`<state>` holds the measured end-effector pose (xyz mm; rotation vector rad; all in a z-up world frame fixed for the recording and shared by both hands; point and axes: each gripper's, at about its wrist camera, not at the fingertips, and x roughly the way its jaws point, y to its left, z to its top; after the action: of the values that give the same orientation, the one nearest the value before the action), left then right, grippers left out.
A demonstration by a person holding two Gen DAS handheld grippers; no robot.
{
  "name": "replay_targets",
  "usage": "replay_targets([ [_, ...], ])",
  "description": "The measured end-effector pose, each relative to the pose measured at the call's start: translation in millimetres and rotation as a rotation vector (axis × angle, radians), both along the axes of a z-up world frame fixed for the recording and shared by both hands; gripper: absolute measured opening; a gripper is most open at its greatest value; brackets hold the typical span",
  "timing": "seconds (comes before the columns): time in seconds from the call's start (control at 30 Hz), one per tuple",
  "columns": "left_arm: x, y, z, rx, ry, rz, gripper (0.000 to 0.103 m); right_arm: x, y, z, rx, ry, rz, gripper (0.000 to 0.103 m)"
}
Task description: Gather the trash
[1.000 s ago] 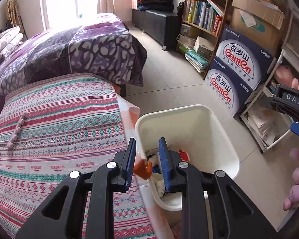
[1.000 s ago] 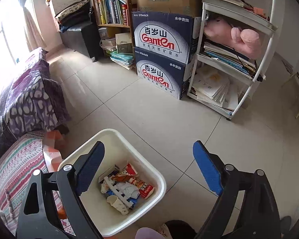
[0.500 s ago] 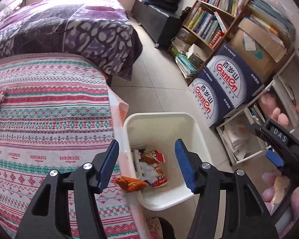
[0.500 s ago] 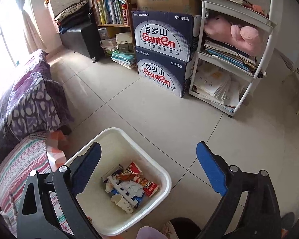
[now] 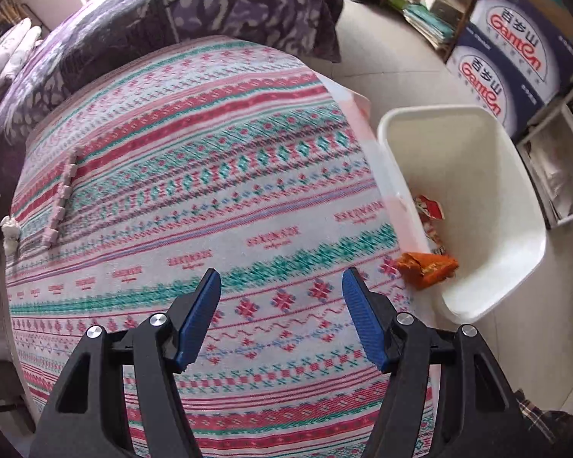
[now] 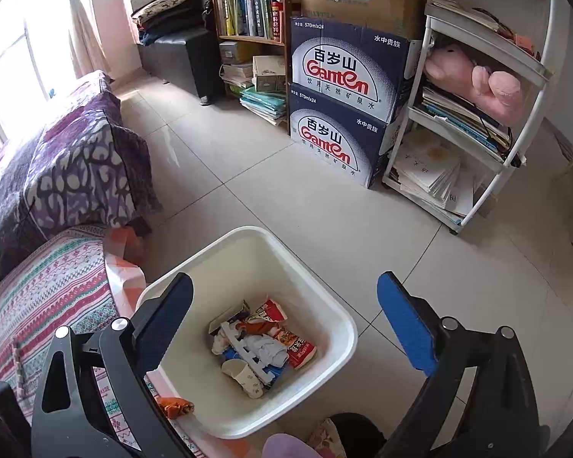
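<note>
Left gripper [image 5: 280, 305] tips steeply down over the striped blanket [image 5: 195, 175], jaws opening, empty. Right gripper [image 6: 282, 328] gapes wide, empty, above the bin [image 6: 336, 316]. Orange wrapper [image 5: 426, 265] sits at the bin's rim, partly hidden.

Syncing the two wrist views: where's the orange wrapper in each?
Left wrist: orange wrapper sits right of centre, at the white bin's near rim beside the striped blanket.
Right wrist: orange wrapper at bottom left, by the bin.
Shared landmark: Ganten boxes.

White bin [image 6: 340, 328]; orange wrapper [image 5: 426, 265]; pink-teal striped blanket [image 5: 195, 175].
</note>
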<state>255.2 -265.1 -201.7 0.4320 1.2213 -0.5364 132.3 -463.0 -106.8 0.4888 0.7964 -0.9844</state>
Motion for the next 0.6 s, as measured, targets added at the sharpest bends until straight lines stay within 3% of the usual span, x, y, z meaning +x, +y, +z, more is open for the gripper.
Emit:
replay_targets([
  [0.07,-6,-3,-8,-0.077,0.097,-0.009,0.065,-1,-1,0,0.005,0.001,0.002,0.093],
  [0.13,-14,-7,-16,-0.099,0.134,-0.012,0.064,-4,-4,1,0.002,0.002,-0.001,0.093],
  [0.37,-34,-31,-30,0.065,0.030,-0.078,0.045,-17,-21,0,0.033,-0.020,-0.018,0.093],
  [0.43,-35,-35,-33,0.056,0.050,-0.088,0.038,-20,-24,0,0.031,-0.017,-0.020,0.093],
  [0.6,-35,-40,-31,0.040,0.069,-0.105,0.038,-27,-34,-2,0.053,-0.031,-0.035,0.093],
])
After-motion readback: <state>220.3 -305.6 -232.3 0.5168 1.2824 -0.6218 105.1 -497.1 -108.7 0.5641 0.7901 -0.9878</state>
